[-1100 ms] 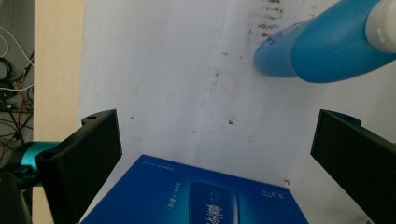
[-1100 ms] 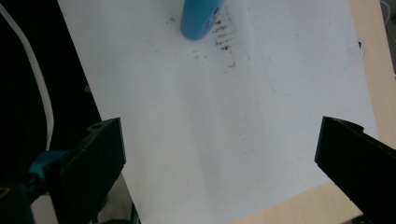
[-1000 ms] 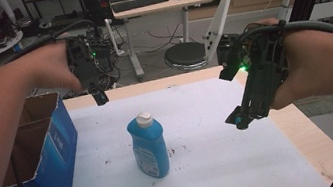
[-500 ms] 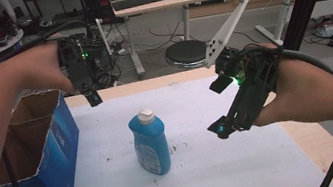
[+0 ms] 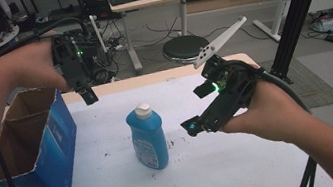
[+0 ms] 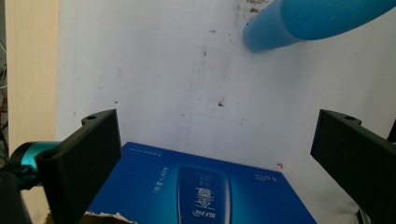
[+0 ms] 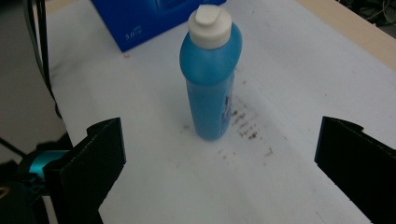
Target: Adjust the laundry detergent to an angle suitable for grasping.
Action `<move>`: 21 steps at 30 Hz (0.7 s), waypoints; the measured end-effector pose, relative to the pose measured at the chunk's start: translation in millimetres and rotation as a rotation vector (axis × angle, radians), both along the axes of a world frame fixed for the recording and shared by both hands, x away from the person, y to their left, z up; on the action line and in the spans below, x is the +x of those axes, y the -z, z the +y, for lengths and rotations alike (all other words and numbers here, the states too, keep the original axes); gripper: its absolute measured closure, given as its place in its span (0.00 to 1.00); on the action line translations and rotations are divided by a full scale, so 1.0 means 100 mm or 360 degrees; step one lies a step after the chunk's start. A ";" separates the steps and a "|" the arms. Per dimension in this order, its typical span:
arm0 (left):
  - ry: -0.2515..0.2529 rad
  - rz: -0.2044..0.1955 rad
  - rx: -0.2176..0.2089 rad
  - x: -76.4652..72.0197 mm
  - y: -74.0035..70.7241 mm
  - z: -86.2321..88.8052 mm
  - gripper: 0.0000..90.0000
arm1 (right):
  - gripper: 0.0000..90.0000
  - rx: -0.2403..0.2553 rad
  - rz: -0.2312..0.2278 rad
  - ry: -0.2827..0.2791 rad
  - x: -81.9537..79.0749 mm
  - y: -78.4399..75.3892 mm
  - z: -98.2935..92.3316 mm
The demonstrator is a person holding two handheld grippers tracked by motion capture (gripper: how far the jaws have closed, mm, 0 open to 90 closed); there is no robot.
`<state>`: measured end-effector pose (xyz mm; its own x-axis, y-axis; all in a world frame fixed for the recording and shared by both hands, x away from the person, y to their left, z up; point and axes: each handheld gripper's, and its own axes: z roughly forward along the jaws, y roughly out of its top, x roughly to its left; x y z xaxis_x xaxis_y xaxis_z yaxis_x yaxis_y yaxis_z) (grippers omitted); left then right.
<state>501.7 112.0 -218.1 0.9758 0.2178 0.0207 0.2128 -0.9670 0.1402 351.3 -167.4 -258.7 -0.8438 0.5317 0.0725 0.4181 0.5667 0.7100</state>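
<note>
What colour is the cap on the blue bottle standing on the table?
White. The cap tops the blue bottle, clearest in the right gripper view.

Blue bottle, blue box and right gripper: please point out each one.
blue bottle [image 5: 148, 139], high view, middle of its body.
blue box [image 5: 55, 151], high view, its blue side wall.
right gripper [image 5: 199, 109], high view, between its fingertips.

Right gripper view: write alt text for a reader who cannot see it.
A blue bottle with a white cap stands upright on a white table, centred ahead of the right gripper, whose black jaws are wide open. A blue box sits behind the bottle.
</note>
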 end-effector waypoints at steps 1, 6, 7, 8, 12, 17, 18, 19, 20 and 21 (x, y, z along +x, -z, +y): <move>-0.0001 -0.0002 0.0002 0.00 0.01 0.00 0.02 | 0.01 0.0040 0.0010 0.0023 0.02 0.04 0.02; 0.0001 0.0000 0.0021 -0.02 0.01 0.01 0.02 | 0.01 0.0017 0.0003 0.0041 0.09 0.20 0.20; 0.0001 -0.0001 0.0019 -0.02 0.01 0.01 0.02 | 0.01 0.0018 0.0009 0.0048 0.10 0.23 0.23; -0.0003 -0.0002 0.0012 -0.02 0.01 0.02 0.02 | 0.01 0.0022 0.0011 0.0051 0.11 0.25 0.26; -0.0008 -0.0002 0.0010 -0.02 0.02 0.04 0.02 | 0.01 0.0013 0.0000 0.0083 0.15 0.33 0.37; -0.0010 0.0002 0.0006 -0.03 0.04 0.05 0.02 | 0.01 0.0020 0.0009 0.0110 0.19 0.44 0.49; -0.0008 0.0000 0.0011 -0.03 0.04 0.05 0.02 | 0.01 0.0016 0.0004 0.0113 0.19 0.45 0.51; -0.0008 0.0000 0.0011 -0.03 0.04 0.05 0.02 | 0.01 0.0006 -0.0010 0.0114 0.19 0.47 0.53; -0.0013 0.0002 0.0013 -0.03 0.04 0.06 0.02 | 0.01 0.0005 -0.0020 0.0115 0.19 0.49 0.56; -0.0015 0.0001 0.0013 -0.03 0.04 0.06 0.02 | 0.01 0.0008 -0.0021 0.0116 0.19 0.51 0.58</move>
<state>498.7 118.0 -222.3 0.9738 0.2265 0.0220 0.2217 -0.9661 0.1322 370.8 -109.5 -309.7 -0.8039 0.5913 0.0647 0.4487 0.5313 0.7186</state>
